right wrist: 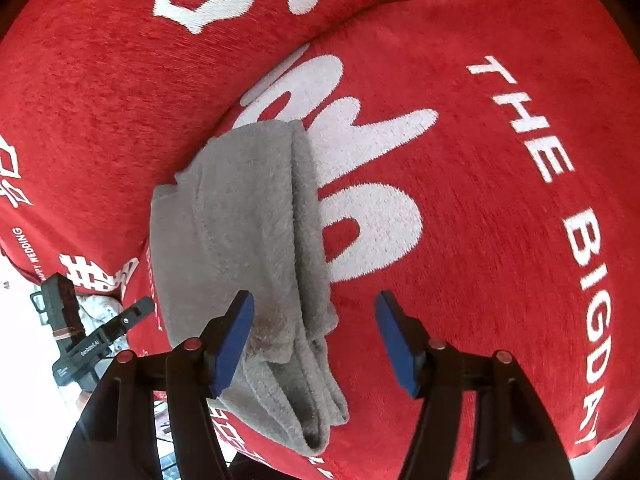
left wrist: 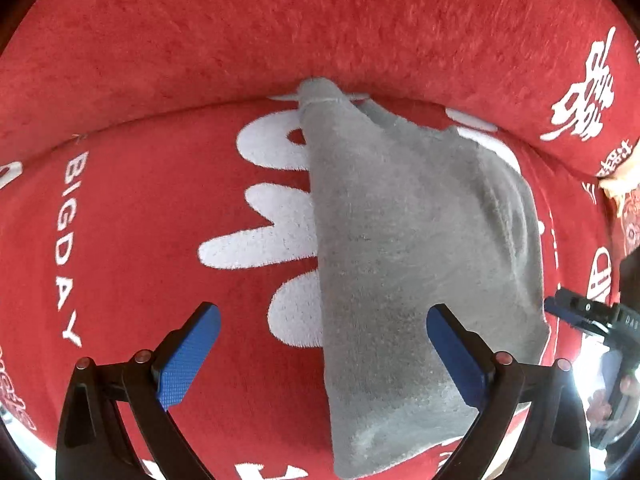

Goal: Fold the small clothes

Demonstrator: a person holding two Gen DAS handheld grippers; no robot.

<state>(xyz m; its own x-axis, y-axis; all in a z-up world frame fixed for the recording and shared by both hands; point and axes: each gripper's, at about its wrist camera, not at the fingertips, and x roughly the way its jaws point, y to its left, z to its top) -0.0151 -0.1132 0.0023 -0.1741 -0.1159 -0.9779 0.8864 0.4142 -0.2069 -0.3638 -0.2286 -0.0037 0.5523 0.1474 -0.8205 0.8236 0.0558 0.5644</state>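
I see the folded garment [left wrist: 420, 264] lying on the seat cushion [left wrist: 160, 240], its far end touching the backrest [left wrist: 320, 20]. My left gripper [left wrist: 324, 356] hovers over the garment's near part; my right gripper [right wrist: 316, 340] over its near edge.

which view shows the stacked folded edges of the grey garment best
The right wrist view. There the grey garment shows its layered edges running down its right side to the near end, just inside the open right hand-held gripper. The left wrist view shows mainly its broad flat top, with the layers hidden.
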